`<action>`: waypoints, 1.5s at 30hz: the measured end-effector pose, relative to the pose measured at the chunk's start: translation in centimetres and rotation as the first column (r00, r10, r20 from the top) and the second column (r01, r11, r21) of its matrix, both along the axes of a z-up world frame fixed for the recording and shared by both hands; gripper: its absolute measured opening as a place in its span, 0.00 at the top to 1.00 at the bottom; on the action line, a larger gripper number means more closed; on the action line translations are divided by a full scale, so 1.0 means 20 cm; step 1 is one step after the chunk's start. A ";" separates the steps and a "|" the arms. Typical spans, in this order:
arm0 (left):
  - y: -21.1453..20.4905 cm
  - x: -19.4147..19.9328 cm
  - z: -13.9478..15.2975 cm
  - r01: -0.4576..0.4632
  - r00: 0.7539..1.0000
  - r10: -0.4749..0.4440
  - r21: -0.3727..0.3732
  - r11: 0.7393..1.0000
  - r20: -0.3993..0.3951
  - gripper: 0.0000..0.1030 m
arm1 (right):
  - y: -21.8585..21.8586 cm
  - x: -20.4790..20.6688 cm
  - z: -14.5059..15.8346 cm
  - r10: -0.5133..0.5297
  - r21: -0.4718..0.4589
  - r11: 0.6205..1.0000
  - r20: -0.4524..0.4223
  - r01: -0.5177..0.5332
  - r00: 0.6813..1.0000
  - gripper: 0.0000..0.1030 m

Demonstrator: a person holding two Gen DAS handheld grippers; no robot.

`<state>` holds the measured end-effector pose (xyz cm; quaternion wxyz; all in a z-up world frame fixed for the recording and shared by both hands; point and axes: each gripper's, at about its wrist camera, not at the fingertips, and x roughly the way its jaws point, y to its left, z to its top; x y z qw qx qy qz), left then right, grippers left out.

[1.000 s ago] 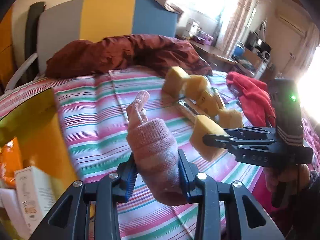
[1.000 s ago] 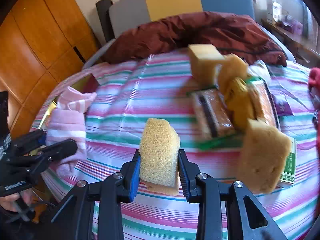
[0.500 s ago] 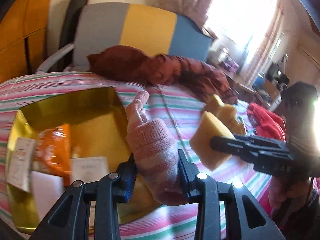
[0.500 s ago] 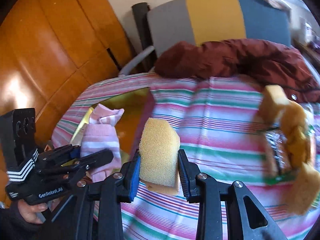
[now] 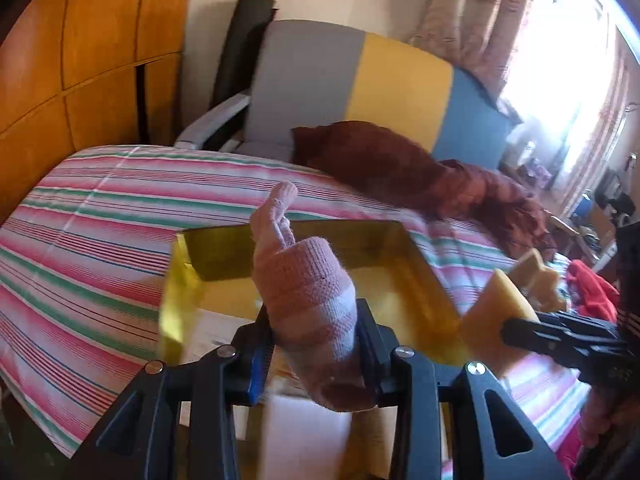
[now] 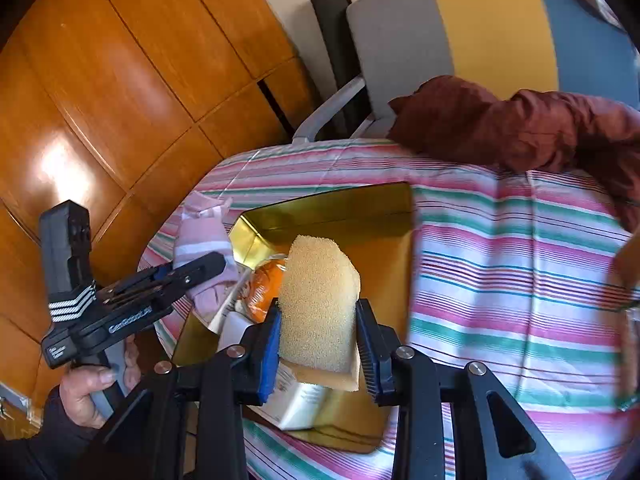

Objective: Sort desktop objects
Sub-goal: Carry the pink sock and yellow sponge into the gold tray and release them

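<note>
- Striped cloth (image 5: 100, 240) in pink, green and white covered the surface on which everything lay.
- Left gripper (image 5: 316, 344) was clenched on a pink sock (image 5: 308, 300), its two jaws pressing the sock from either side; the sock stood upright between them, its toe end pointing up.
- Seen from the left wrist view, the sock hung above the near part of a shiny gold tray (image 5: 424, 280) that rested on the cloth.
- Right gripper (image 6: 318, 344) was clenched on a yellow sponge (image 6: 320, 300), the jaws squeezing its lower half; the sponge stood upright between them.
- From the right wrist view, the sponge hung over the same gold tray, whose far wall (image 6: 332, 208) reflected light.
- Inside the tray lay an orange packet (image 6: 264, 284) and a white box (image 6: 296, 400), both partly hidden behind the sponge and the gripper.
- A hand (image 6: 92, 388) in a dark sleeve held the left gripper's handle at the tray's left edge.
- A dark red cloth (image 6: 520, 128) lay bunched at the far side of the surface, well apart from the tray.
- Behind it stood a chair (image 6: 480, 28) with a grey, yellow and blue back, beside orange wooden panels (image 6: 100, 80).
- More sponges (image 5: 540, 284) lay blurred just beyond the right gripper in the left wrist view.
</note>
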<state>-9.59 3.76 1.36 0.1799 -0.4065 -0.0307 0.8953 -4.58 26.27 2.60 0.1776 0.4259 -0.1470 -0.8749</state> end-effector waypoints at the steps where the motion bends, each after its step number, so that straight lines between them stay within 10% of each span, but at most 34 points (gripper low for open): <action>1: -0.01 -0.03 -0.01 -0.006 1.000 0.006 -0.010 1.000 0.006 0.64 | -0.03 -0.03 -0.01 0.002 -0.002 1.000 0.012 -0.002 1.000 0.66; 9: -0.11 -0.24 -0.04 -0.100 0.995 0.100 -0.068 0.993 -0.006 0.52 | -0.18 -0.21 0.00 -0.029 -0.020 0.999 0.012 0.029 1.000 0.60; 13: -0.14 -0.29 -0.08 -0.100 0.994 0.102 -0.044 0.994 0.047 0.44 | -0.20 -0.24 0.00 -0.042 -0.033 0.999 0.009 0.042 0.999 0.31; 19: -0.23 -0.17 -0.07 -0.145 0.989 0.144 0.033 0.989 0.047 0.44 | -0.22 -0.17 -0.05 -0.027 -0.027 0.999 0.035 0.028 0.999 0.31; 45: 0.07 0.39 0.01 -0.042 0.999 0.039 -0.067 0.997 -0.038 0.44 | -0.07 0.32 -0.01 -0.122 0.212 0.967 -0.096 0.140 0.988 0.10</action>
